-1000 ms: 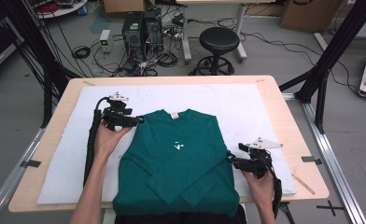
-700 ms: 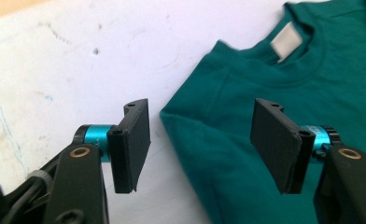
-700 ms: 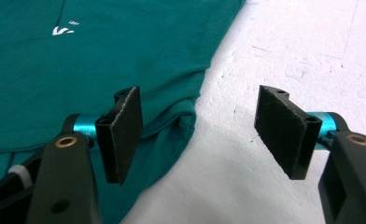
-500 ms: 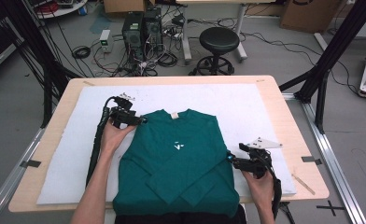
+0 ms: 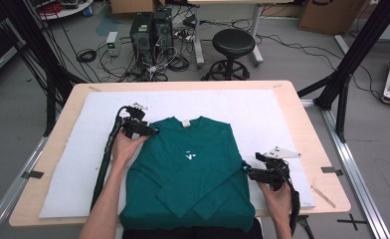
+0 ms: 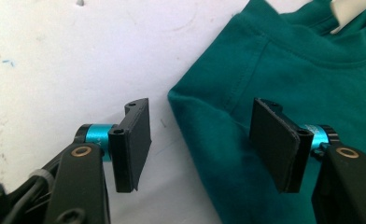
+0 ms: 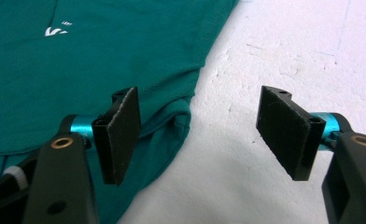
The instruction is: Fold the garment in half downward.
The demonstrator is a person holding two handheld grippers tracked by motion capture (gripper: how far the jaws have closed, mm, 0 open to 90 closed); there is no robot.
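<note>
A dark green long-sleeved shirt (image 5: 188, 169) lies flat on the white mat (image 5: 262, 114), collar at the far side and sleeves folded across the body. My left gripper (image 5: 150, 132) hovers at the shirt's left shoulder corner. In the left gripper view its jaws (image 6: 200, 140) stand open, having just closed a little, with the shoulder corner (image 6: 209, 112) below the gap and no pad pressing on it. My right gripper (image 5: 247, 172) is at the shirt's right edge. Its jaws (image 7: 200, 135) are open over a folded fabric edge (image 7: 176, 121) and bare mat.
The mat covers most of a wooden table (image 5: 307, 129). On the floor beyond the far edge stand a black stool (image 5: 233, 45), computer towers (image 5: 150, 30) and loose cables. Black frame posts (image 5: 352, 55) rise at the right.
The left hand has moved right and slightly away from the person, bringing its gripper onto the shirt's shoulder corner. The right hand has stayed put.
</note>
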